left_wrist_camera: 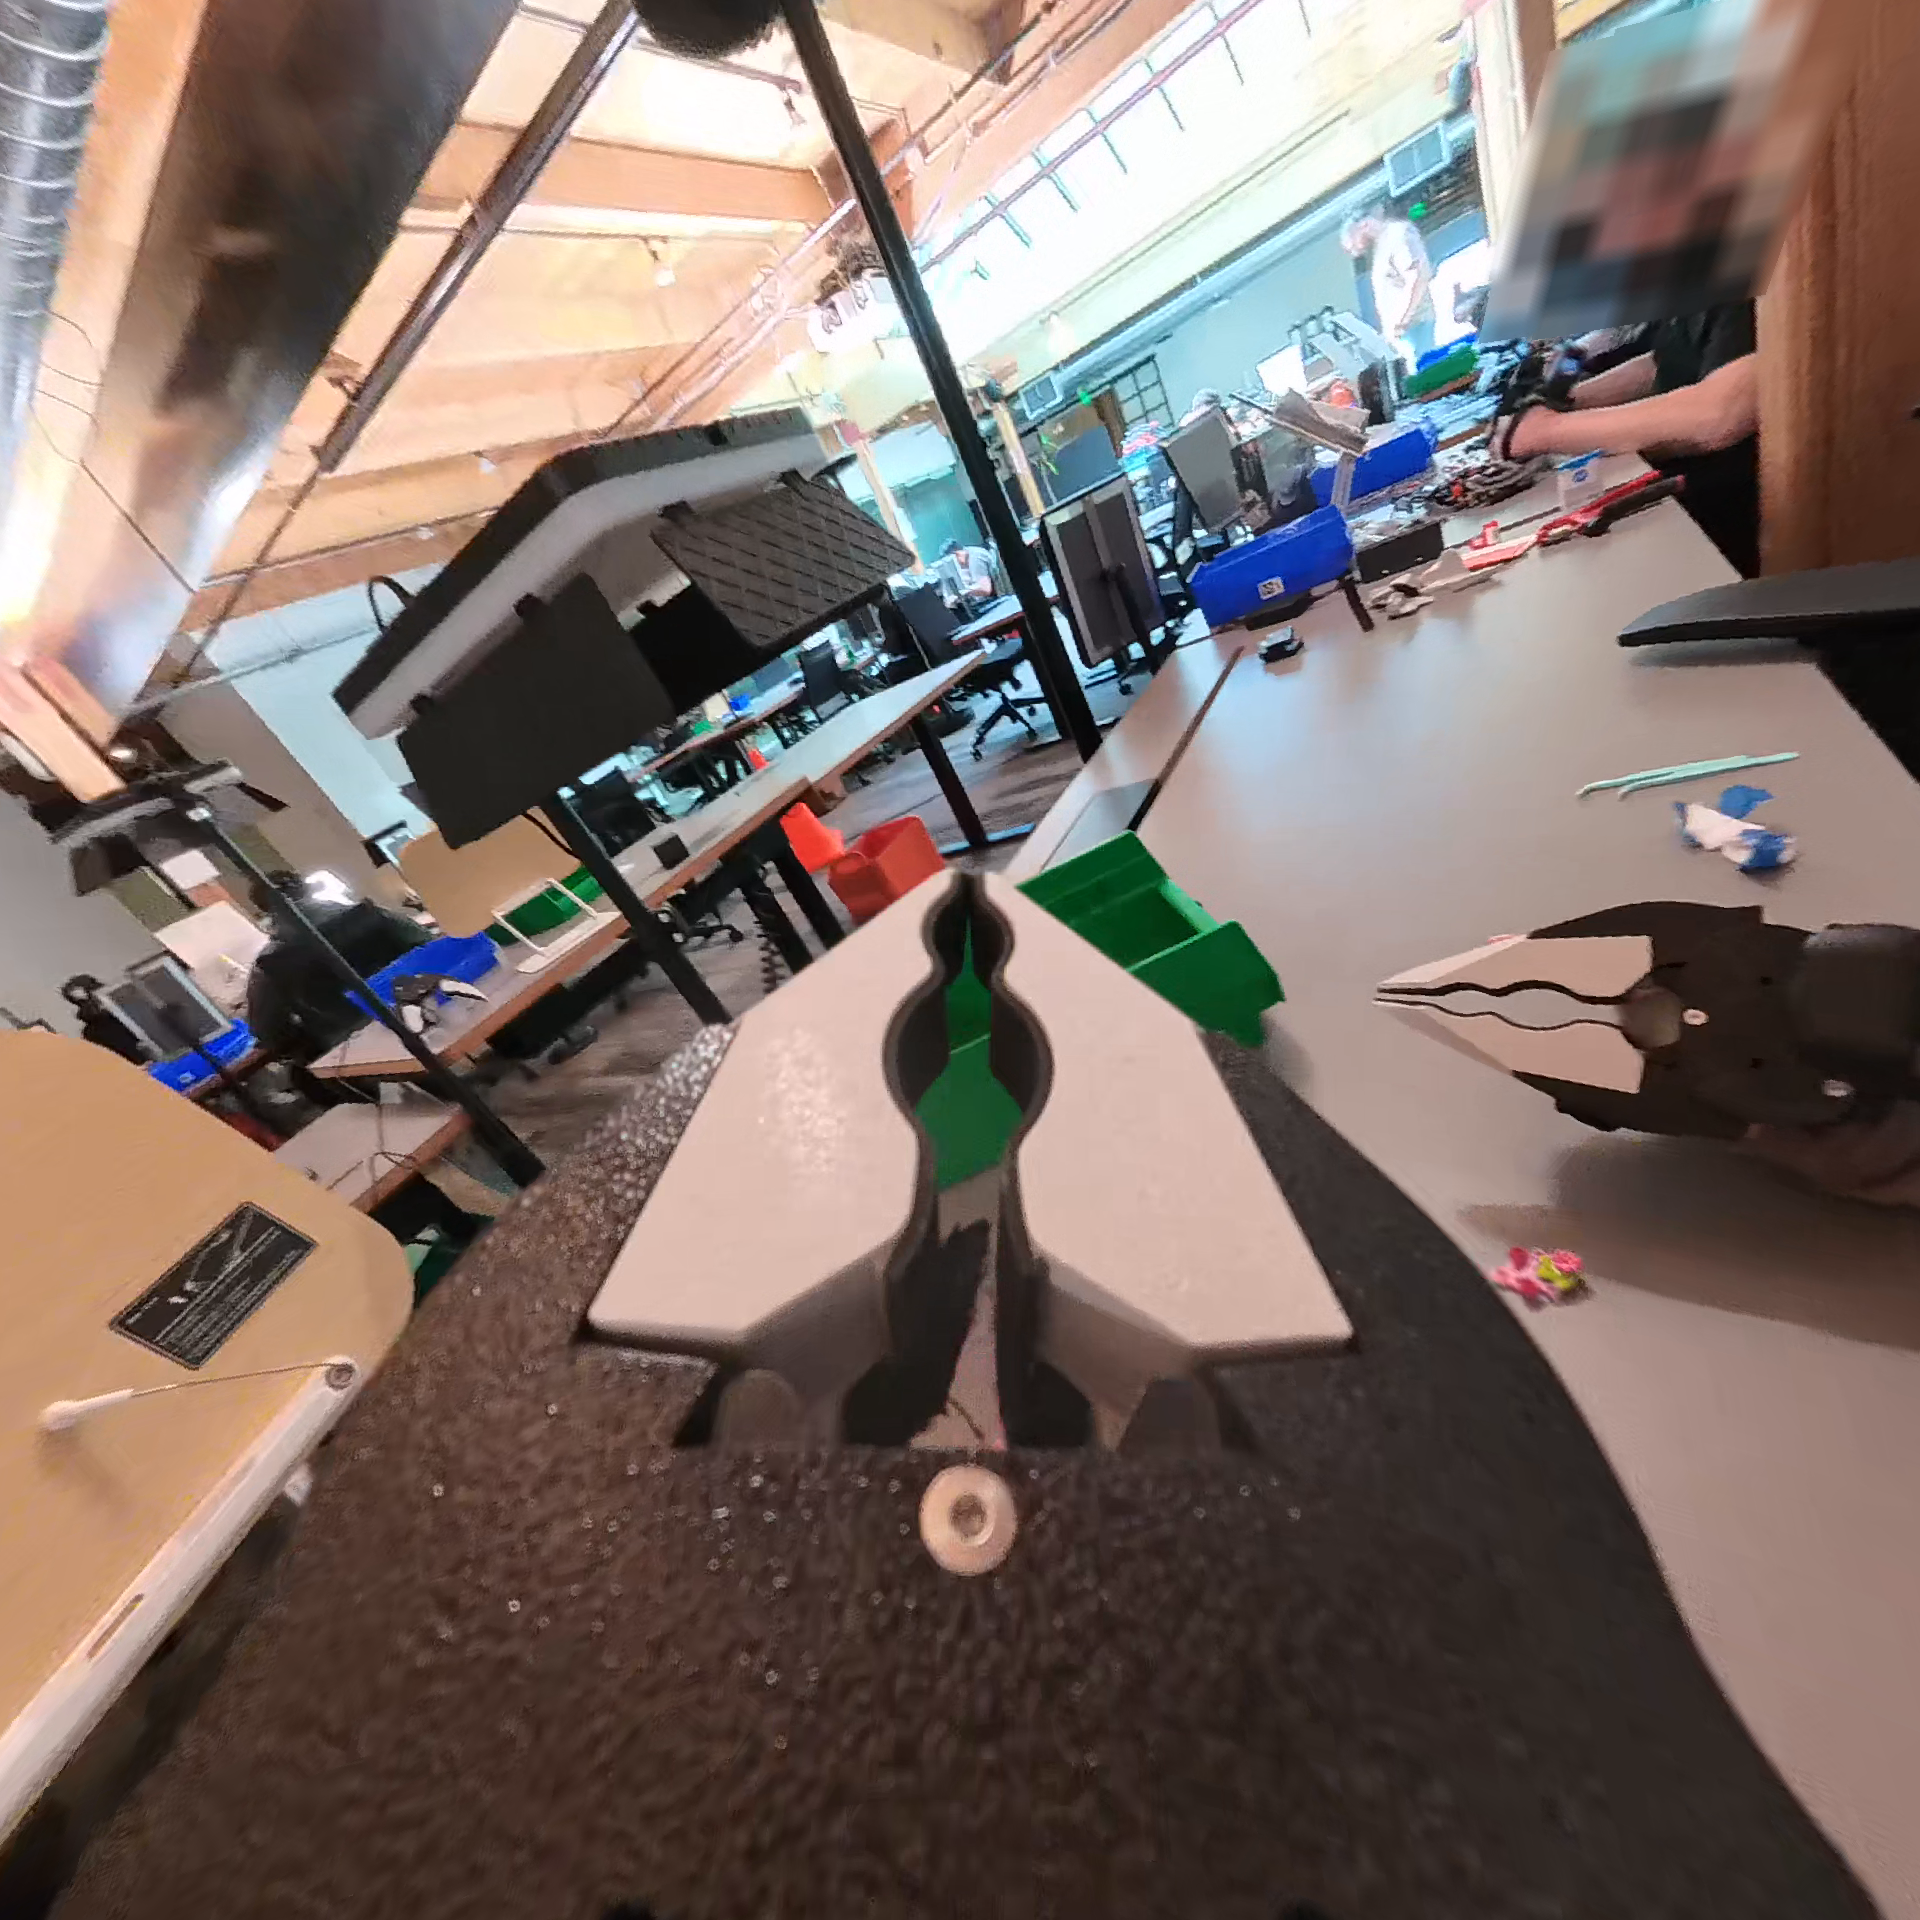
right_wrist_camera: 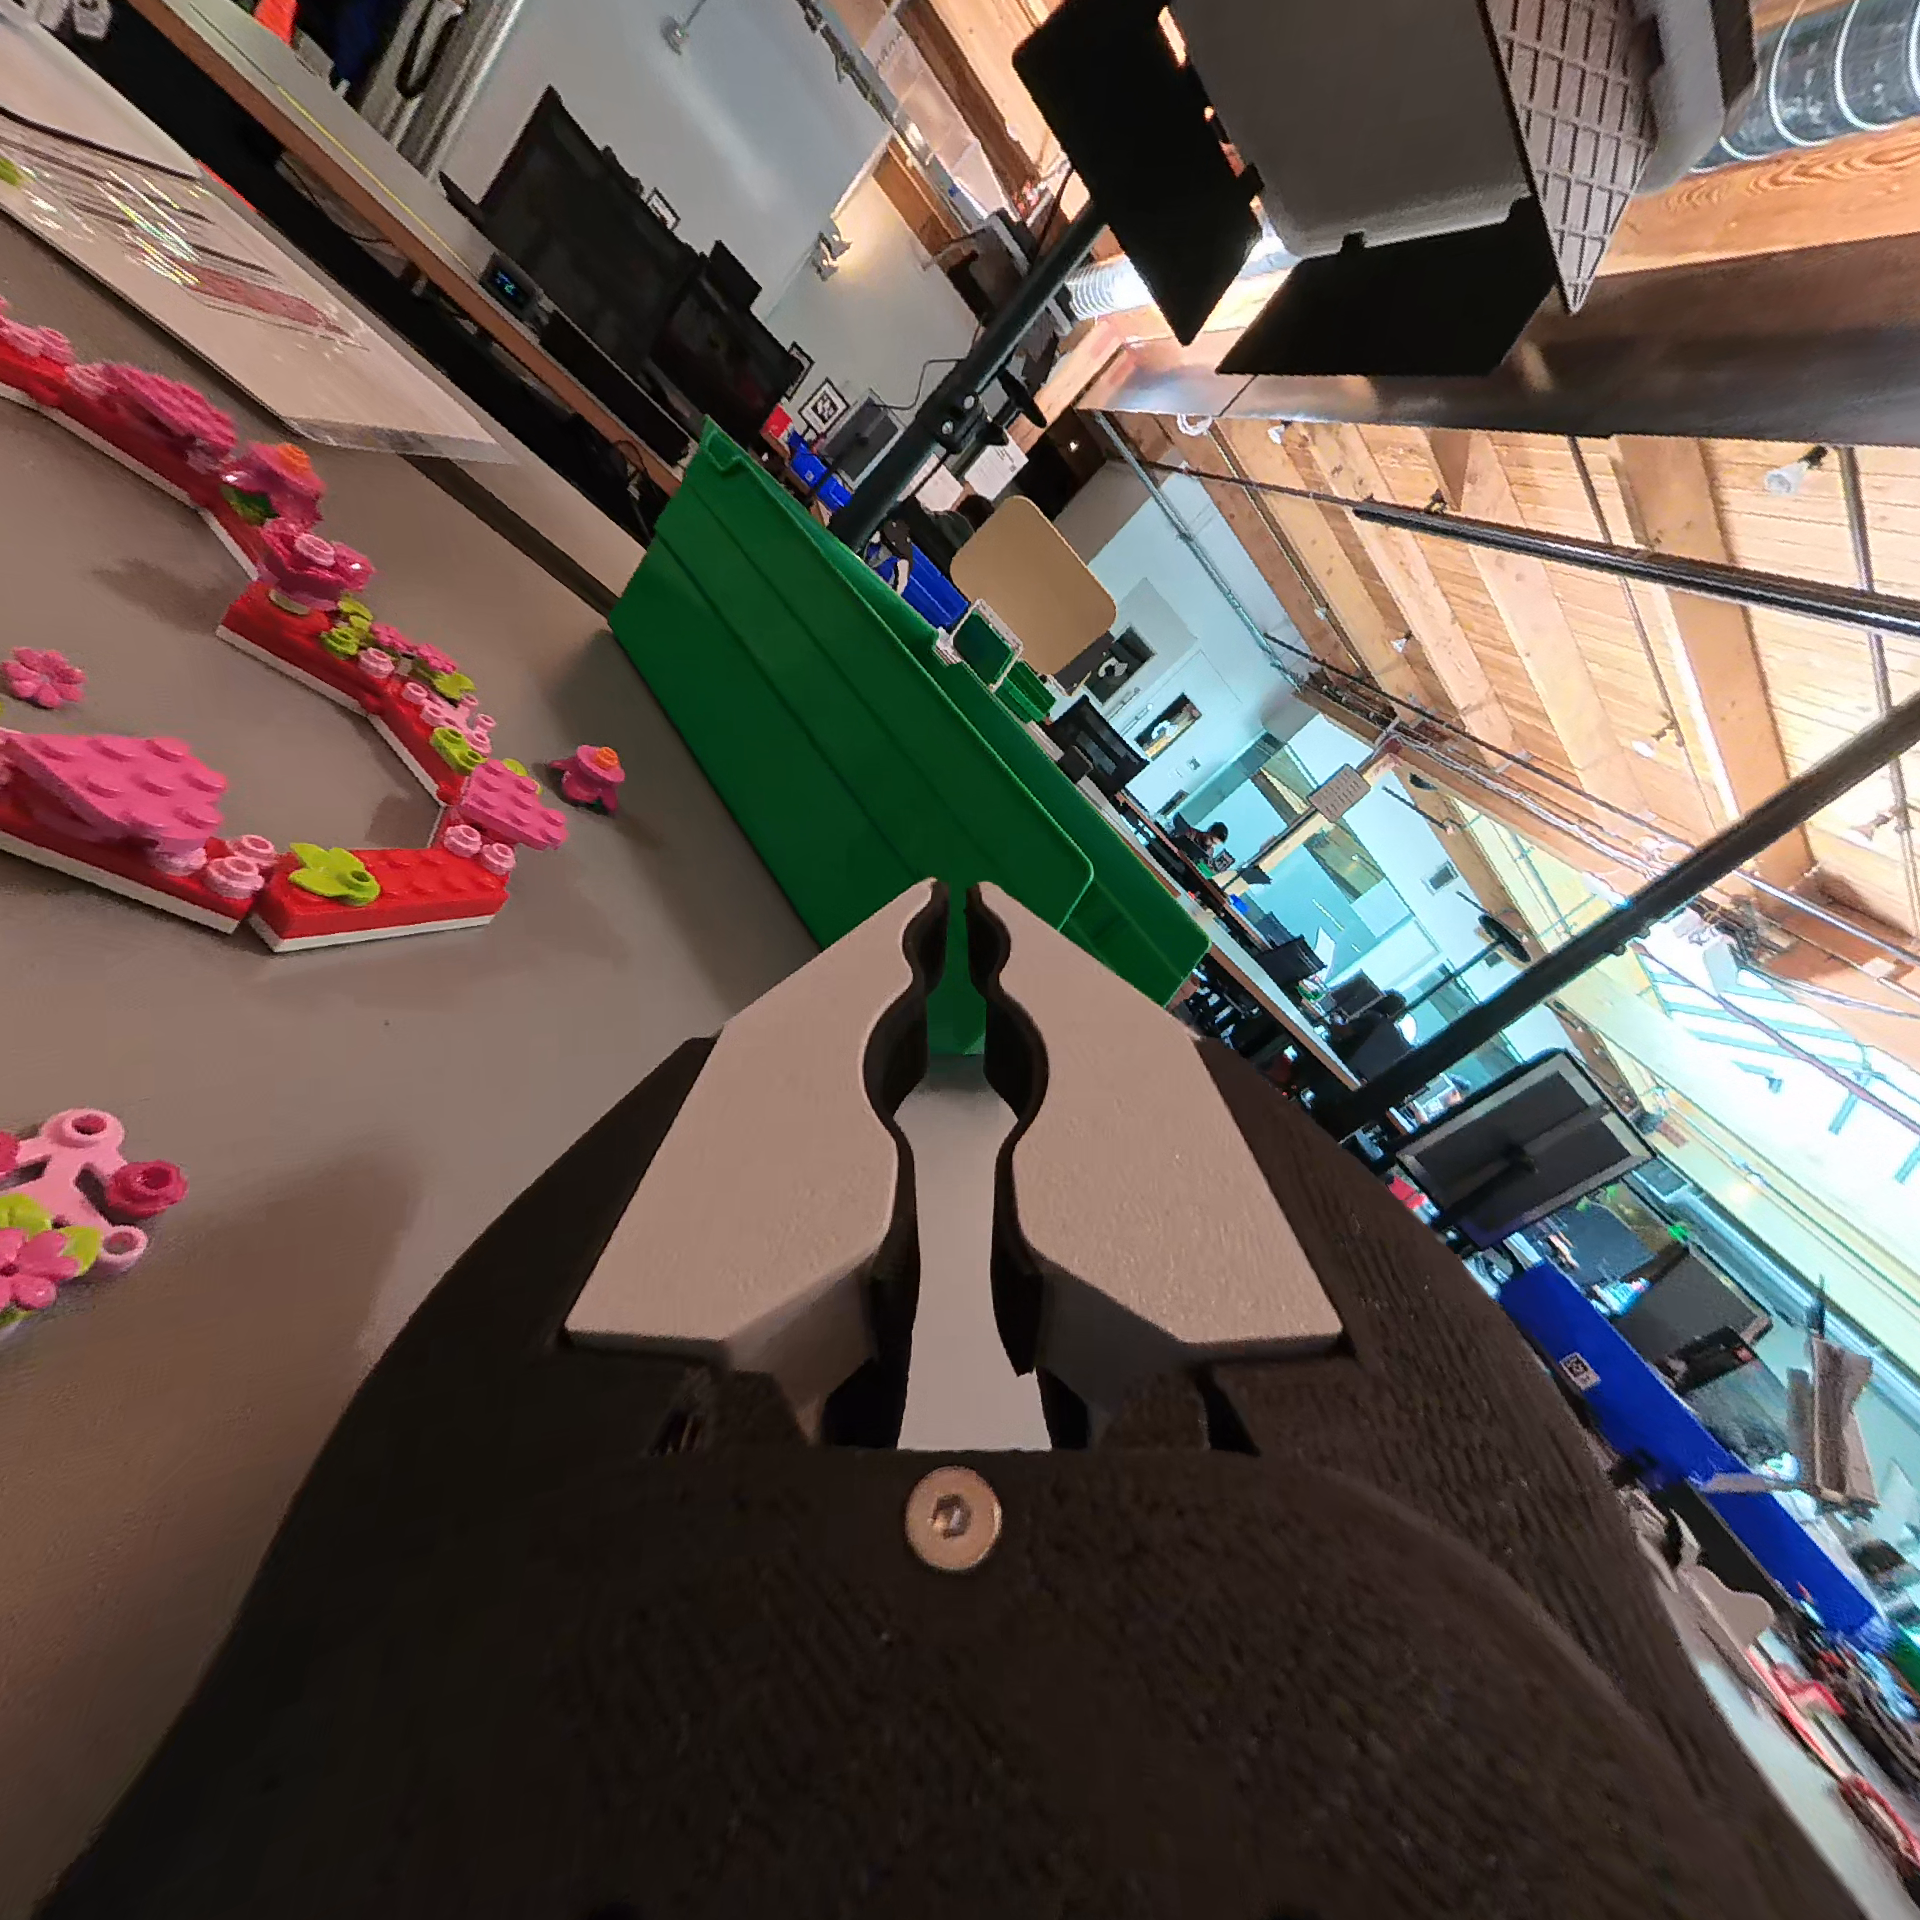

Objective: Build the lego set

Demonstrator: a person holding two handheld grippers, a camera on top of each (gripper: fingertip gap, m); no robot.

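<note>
In the left wrist view, the left tongs (left_wrist_camera: pixel 975 883) are seen nearly closed, the tips almost touching and nothing held between them; they are raised over the grey table (left_wrist_camera: pixel 1455 727), pointing past a green bin (left_wrist_camera: pixel 1143 925). The right tongs (left_wrist_camera: pixel 1387 995) appear farther off to the right, likewise narrowed and empty. A small pink and yellow-green flower piece (left_wrist_camera: pixel 1540 1274) lies on the table below them, apart from both tongs. In the right wrist view, the right tongs (right_wrist_camera: pixel 958 891) are shown with only a thin slit between the tips, holding nothing. The lego build (right_wrist_camera: pixel 343 810), a ring of red bricks on white bases topped with pink flowers and green leaves, lies on the table well to the left of the tips, with loose pink pieces (right_wrist_camera: pixel 73 1205) nearer the camera. The pieces are judged light, stiff and smooth, so easily flicked away; the small flowers are best pinched across their sides, and the ring pressed only from above, since its joints look fragile.
</note>
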